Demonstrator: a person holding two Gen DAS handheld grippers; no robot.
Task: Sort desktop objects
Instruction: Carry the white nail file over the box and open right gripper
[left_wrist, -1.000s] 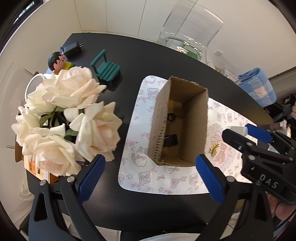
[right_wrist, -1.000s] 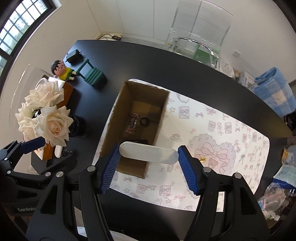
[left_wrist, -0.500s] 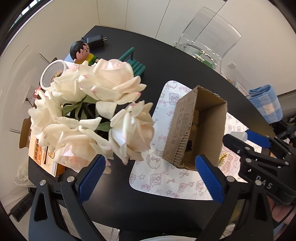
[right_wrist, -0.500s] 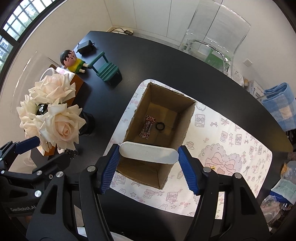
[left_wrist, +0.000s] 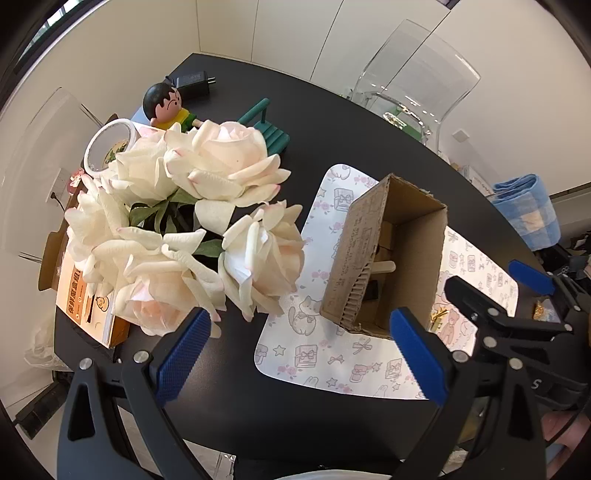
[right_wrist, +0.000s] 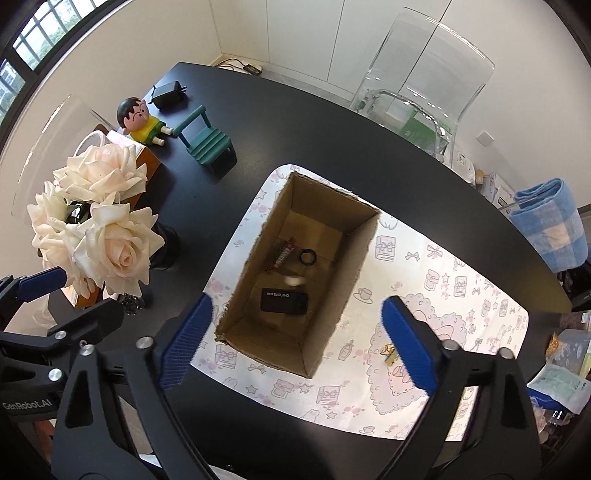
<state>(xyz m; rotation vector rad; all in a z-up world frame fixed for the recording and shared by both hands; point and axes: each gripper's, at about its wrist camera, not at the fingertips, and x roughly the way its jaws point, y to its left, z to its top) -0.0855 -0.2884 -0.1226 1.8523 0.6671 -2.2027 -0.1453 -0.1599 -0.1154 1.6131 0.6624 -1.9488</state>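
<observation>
Standing open-topped on a patterned mat (right_wrist: 424, 280), one cardboard box (right_wrist: 354, 258) holds four things that can be counted from the right wrist view: a black rectangular block (right_wrist: 283, 301), a black ring (right_wrist: 307, 257), a small striped packet (right_wrist: 282, 253) and a pale, blurred piece (right_wrist: 293, 280) whose shape is hard to make out. In the left wrist view the box's near wall hides most of this, leaving a pale flat stick (left_wrist: 382, 266) showing inside. One small gold clip (right_wrist: 388, 349) lies on the mat just beside the box. The right gripper (right_wrist: 295, 343) hangs over the box with its jaws spread wide and nothing between them; the left gripper (left_wrist: 299, 350) is likewise wide apart and empty. Toward the table's far left corner sit one toy figure (right_wrist: 138, 120), one green miniature chair (right_wrist: 208, 142) and one black charger (right_wrist: 168, 95). A bunch of cream roses (left_wrist: 192, 229) crowds the left edge, covering a tape roll (left_wrist: 107, 146) and an orange carton (left_wrist: 86, 306) in part. The black table (right_wrist: 314, 122) stands in a white-walled room with one clear chair (right_wrist: 424, 70).
</observation>
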